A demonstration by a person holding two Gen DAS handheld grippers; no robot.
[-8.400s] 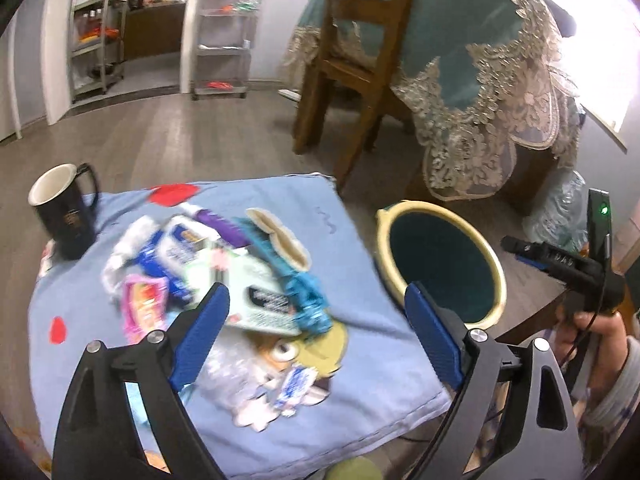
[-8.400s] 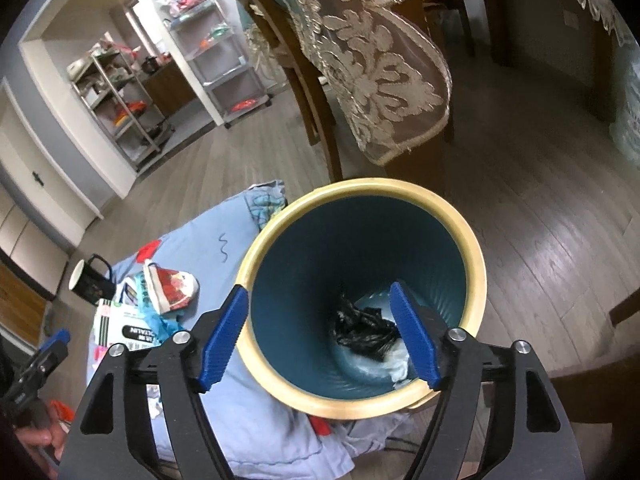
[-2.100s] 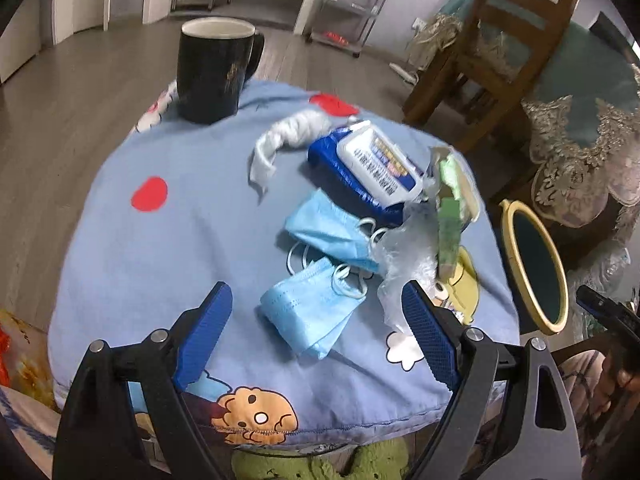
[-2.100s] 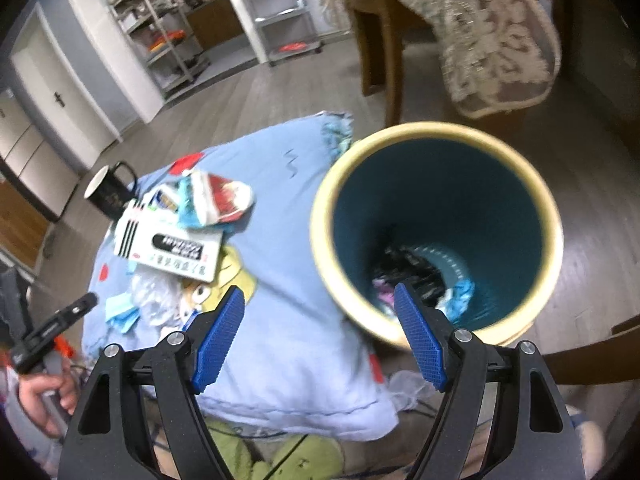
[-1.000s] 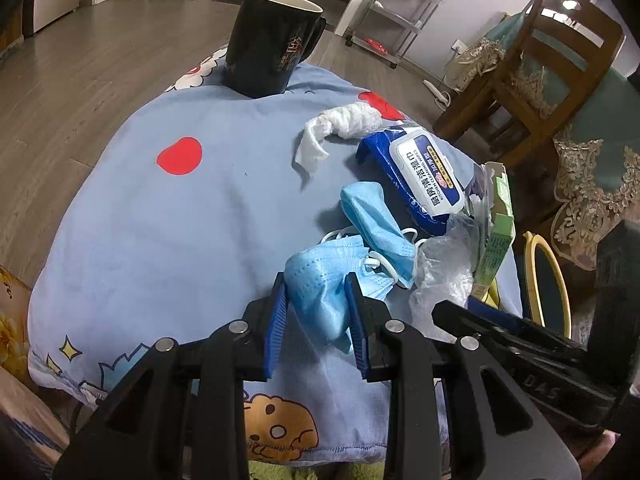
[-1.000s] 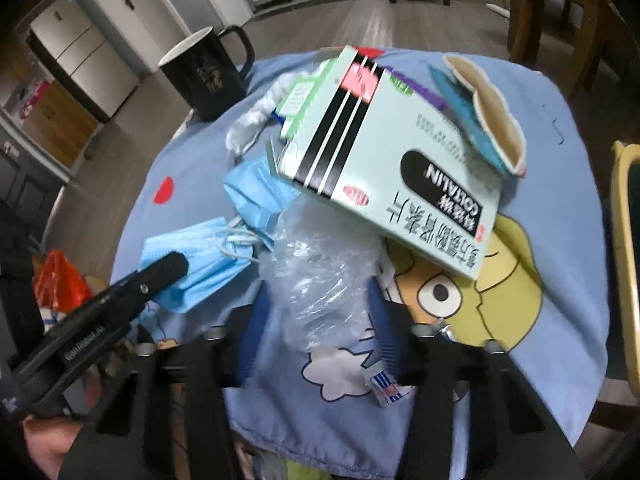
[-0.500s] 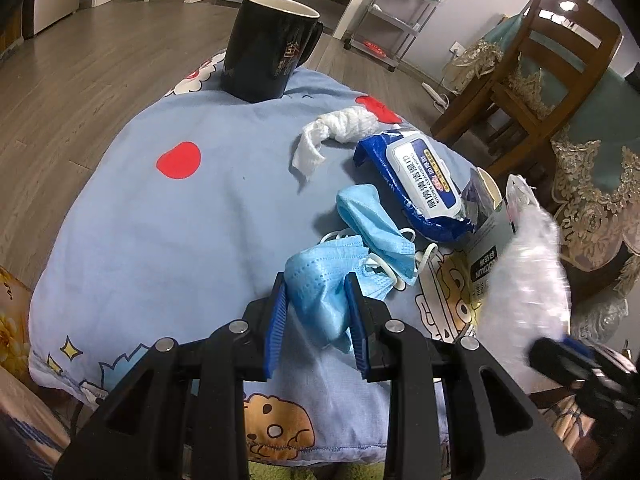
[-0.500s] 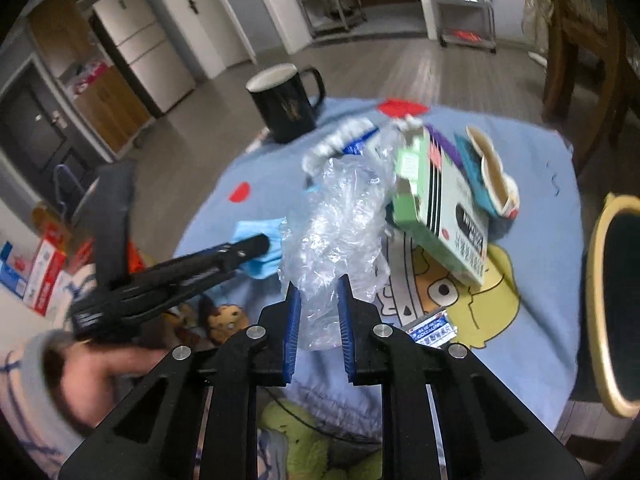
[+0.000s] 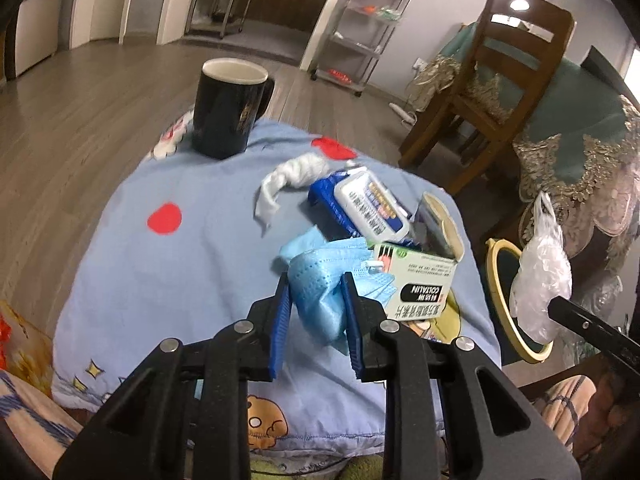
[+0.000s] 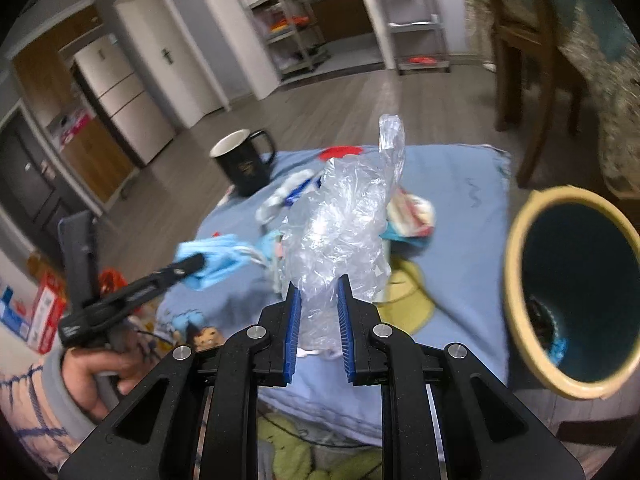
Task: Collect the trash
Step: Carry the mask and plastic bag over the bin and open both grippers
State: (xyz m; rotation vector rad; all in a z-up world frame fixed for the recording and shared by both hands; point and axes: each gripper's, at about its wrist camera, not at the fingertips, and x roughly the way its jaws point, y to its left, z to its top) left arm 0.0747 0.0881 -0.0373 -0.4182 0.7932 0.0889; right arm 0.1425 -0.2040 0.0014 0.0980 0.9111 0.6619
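Observation:
My left gripper (image 9: pixel 316 292) is shut on a blue face mask (image 9: pixel 320 280) and holds it above the blue cushion (image 9: pixel 192 264). My right gripper (image 10: pixel 318 300) is shut on a crumpled clear plastic bag (image 10: pixel 340 220), lifted above the cushion (image 10: pixel 460 208). The bag also shows in the left wrist view (image 9: pixel 540 276), beside the bin. The yellow-rimmed teal trash bin (image 10: pixel 576 292) stands right of the cushion, with trash at its bottom. The left gripper with the mask (image 10: pixel 212 258) shows in the right wrist view.
On the cushion lie a black mug (image 9: pixel 228 108), a white tissue (image 9: pixel 288 180), a blue wipes pack (image 9: pixel 360 200), a green-white box (image 9: pixel 420 284) and a second mask. A wooden chair (image 9: pixel 500 80) and a lace-covered table (image 9: pixel 592 152) stand behind the bin (image 9: pixel 496 260).
Both grippers have closed on trash and lifted it: the left raised the mask off the cushion, and the right carried the plastic bag up and toward the bin.

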